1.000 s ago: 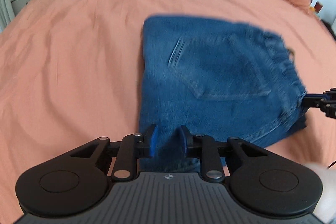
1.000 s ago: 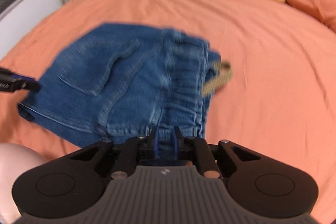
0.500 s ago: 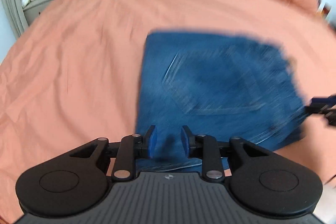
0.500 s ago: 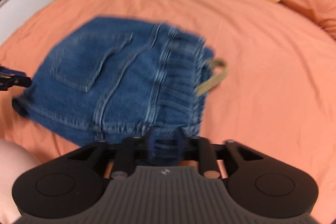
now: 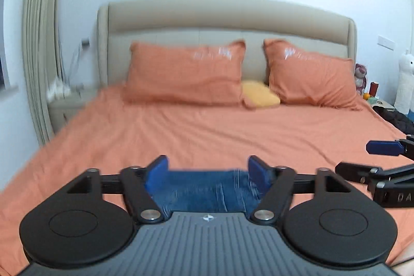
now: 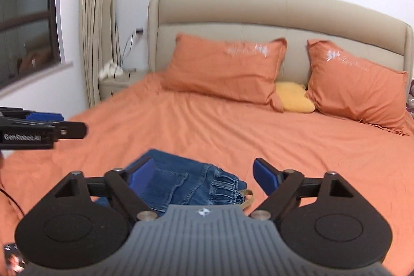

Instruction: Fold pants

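The folded pants (image 6: 181, 180) are lying on the bed (image 6: 258, 136) just below and ahead of both tongs, waistband end toward your right. Your right tongs (image 6: 203, 172) and left tongs (image 5: 208, 168) are both hovering wide apart, gripping nothing. Folding is looking done; neither side is clearly nearer.

Both grippers let go and lifted away from the folded jeans (image 6: 186, 180). The left gripper (image 5: 208, 170) spread its blue fingers wide, and the right gripper (image 6: 204, 172) — clamped on the waistband a second ago — opened too. Both cameras tilted up, bringing the headboard (image 5: 227, 17) and pillows (image 5: 186, 74) into view.
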A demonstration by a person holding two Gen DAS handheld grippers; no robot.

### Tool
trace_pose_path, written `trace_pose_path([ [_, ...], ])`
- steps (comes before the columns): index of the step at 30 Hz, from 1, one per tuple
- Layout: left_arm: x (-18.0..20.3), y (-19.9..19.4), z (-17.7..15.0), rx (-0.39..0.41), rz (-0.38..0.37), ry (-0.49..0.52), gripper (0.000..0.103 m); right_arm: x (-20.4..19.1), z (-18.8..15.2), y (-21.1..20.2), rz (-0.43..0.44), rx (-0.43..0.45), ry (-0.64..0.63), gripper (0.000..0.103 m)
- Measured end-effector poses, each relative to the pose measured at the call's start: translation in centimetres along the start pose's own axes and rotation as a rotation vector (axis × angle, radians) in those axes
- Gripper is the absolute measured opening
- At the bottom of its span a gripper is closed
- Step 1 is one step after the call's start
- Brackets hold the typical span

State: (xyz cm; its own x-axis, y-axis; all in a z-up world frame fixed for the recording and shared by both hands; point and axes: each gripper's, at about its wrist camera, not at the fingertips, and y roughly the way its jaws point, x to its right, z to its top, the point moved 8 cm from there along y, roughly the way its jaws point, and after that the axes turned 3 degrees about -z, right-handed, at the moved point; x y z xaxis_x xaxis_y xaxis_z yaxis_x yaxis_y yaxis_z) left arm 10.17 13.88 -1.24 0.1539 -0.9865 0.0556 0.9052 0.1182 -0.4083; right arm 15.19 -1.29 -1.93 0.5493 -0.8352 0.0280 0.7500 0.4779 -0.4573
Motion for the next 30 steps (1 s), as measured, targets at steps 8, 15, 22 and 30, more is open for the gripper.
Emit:
trace_pose_path([
  [8,2.2,-0.2,-3.6,-0.080,0.086,0.028,0.090,-1.2,-3.3,-4.3,-0.069,0.018,0.075,0.085],
  [15,2.1,0.7,-8.7,-0.230,0.100,-0.011,0.090,-2.2,-8.2,-2.8,-0.081,-0.095,0.099,0.086],
  [22,1.4,0.4,-11.6,-0.279,0.109,-0.059,0.090,-2.7,-11.2,-1.5,-0.079,-0.144,0.112,0.087],
  [30,1.2,0.4,-11.8,-0.287,0.100,-0.071,0.090,-2.9,-10.8,-1.5,-0.093,-0.130,0.099,0.088],
])
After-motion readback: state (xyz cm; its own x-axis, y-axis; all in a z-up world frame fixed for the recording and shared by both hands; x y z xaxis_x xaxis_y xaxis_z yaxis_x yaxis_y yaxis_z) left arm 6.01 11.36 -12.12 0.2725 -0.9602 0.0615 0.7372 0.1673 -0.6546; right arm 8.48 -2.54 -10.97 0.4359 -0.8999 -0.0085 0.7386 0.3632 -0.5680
